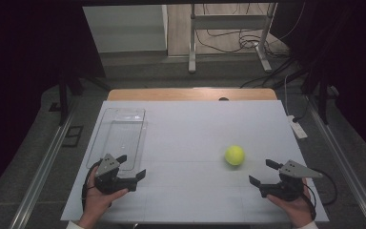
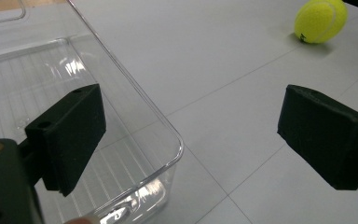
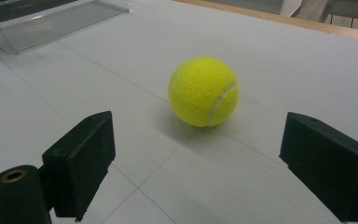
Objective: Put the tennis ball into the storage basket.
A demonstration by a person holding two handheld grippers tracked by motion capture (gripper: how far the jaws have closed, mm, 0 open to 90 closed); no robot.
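My right gripper (image 3: 193, 163) has its fingers spread, released, and the fuzzy yellow-green tennis ball (image 3: 203, 91) sits dead ahead on the white desk (image 1: 186, 138), just beyond them. My left gripper (image 1: 132, 167), also released, is well apart from it.

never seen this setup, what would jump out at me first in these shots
The bright yellow felt tennis ball on the pale grey table, right of centre, just ahead of the open right gripper. Next, the clear plastic rectangular tray at the left, with the open left gripper at its near corner.

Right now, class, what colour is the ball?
Yellow-green with a white seam: tennis ball, clearest in the right gripper view.
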